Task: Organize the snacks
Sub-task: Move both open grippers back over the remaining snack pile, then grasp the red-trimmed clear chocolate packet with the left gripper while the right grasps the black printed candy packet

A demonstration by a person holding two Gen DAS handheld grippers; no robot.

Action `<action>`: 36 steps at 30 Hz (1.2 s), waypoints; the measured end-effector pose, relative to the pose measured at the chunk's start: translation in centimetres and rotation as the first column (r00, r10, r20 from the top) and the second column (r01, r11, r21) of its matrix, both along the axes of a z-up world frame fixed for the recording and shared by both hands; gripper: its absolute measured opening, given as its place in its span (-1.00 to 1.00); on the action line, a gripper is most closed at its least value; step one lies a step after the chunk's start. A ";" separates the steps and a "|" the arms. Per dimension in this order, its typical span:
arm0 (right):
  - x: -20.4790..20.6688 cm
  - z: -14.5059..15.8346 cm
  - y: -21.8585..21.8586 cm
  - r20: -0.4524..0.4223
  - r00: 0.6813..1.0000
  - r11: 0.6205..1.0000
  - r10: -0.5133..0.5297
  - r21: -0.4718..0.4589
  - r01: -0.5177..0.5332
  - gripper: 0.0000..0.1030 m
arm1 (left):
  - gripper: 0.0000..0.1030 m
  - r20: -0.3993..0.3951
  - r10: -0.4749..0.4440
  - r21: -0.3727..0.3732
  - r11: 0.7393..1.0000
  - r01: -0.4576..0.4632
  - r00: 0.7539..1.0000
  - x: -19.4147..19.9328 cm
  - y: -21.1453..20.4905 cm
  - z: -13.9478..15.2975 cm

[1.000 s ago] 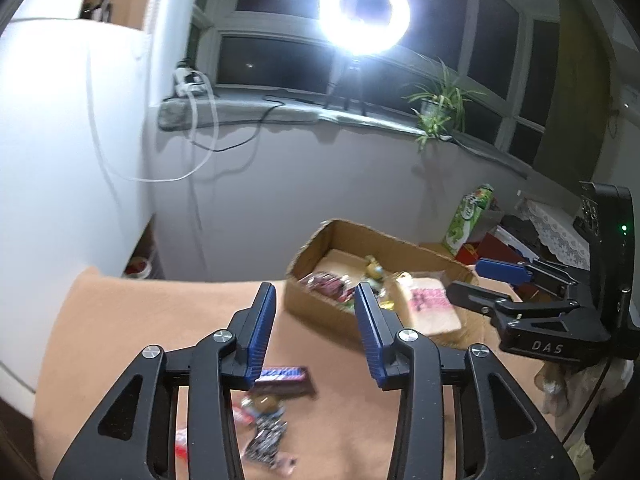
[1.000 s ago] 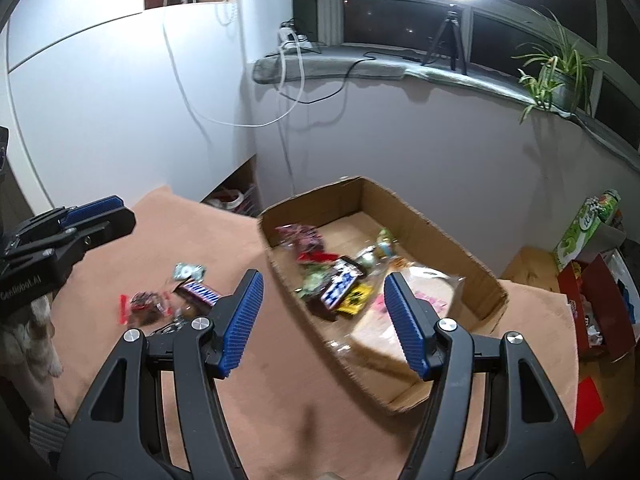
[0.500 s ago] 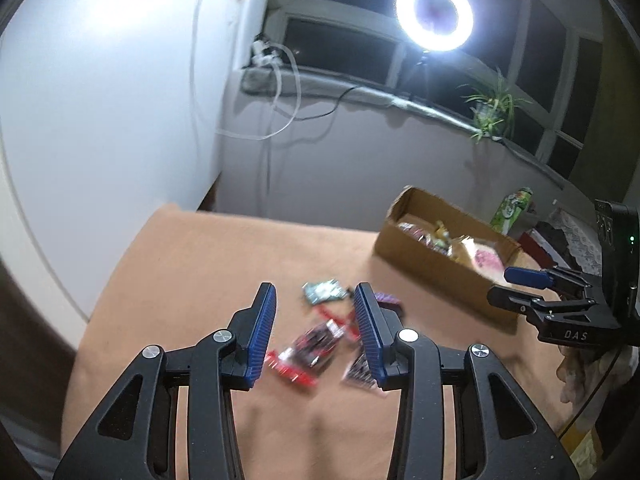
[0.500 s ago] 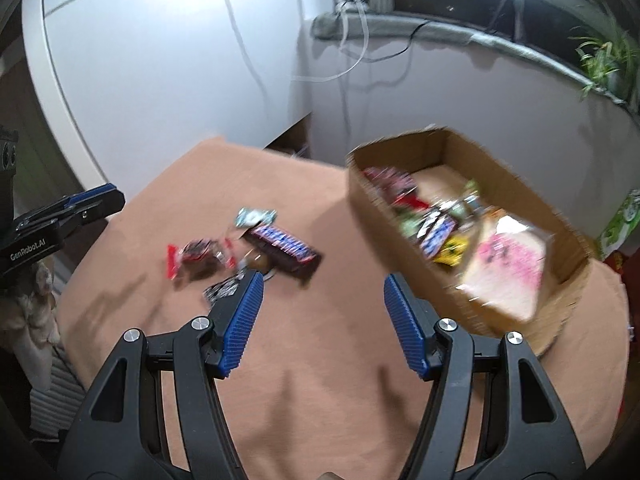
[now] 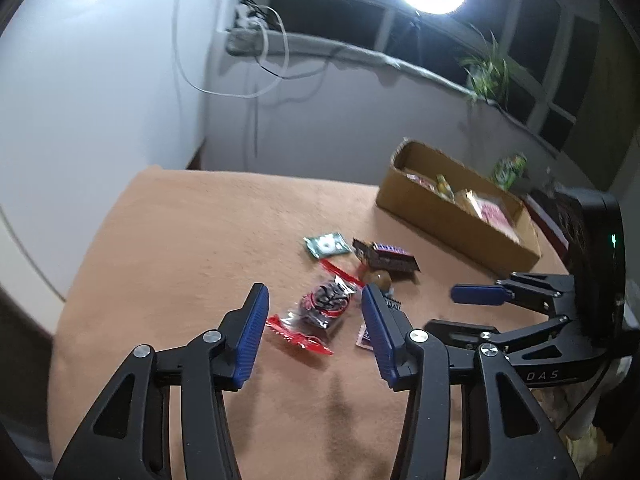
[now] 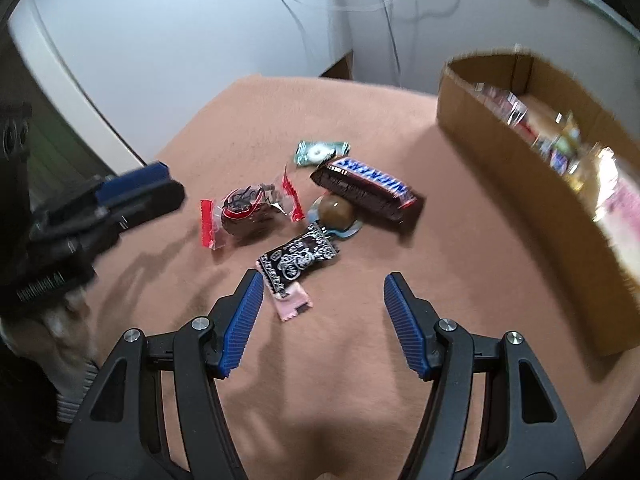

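While the left gripper [image 5: 312, 320] opens empty over the red-edged packet [image 5: 316, 312] at mid-frame, the right gripper [image 6: 324, 316] stands wide and empty, snacks [image 6: 362, 188] above it, box [image 6: 520, 168] upper right.

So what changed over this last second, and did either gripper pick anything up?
Both grippers swung from the cardboard box down toward the loose snacks. The left gripper is opening over the red-ended packet; the right gripper stays open and empty near the black patterned packet. Nothing was picked up; the snacks lie unmoved.
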State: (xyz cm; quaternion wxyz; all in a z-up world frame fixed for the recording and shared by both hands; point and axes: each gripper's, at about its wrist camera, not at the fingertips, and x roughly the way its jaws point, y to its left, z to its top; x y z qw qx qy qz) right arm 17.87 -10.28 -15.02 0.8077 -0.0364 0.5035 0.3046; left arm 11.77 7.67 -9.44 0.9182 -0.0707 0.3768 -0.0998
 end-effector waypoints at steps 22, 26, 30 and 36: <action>3.0 -2.1 5.0 -0.129 0.991 0.998 -0.030 -0.054 0.023 -0.27 | -0.08 -0.091 -0.151 0.047 0.987 0.156 0.984 4.7 -0.3 -4.0; 2.8 -2.1 6.0 -0.099 0.995 0.995 -0.009 -0.100 -0.001 -0.41 | -0.08 -0.097 -0.164 0.050 0.984 0.169 0.982 5.2 -0.4 -4.3; 2.6 -2.2 6.1 -0.080 0.997 0.993 0.014 -0.119 -0.023 -0.52 | -0.07 -0.105 -0.192 0.022 0.981 0.195 0.976 5.6 -0.2 -4.6; 1.2 -2.2 4.9 -0.078 0.997 0.994 0.024 -0.109 -0.032 -0.59 | -0.08 -0.111 -0.241 0.016 0.970 0.244 0.964 5.0 -0.6 -4.7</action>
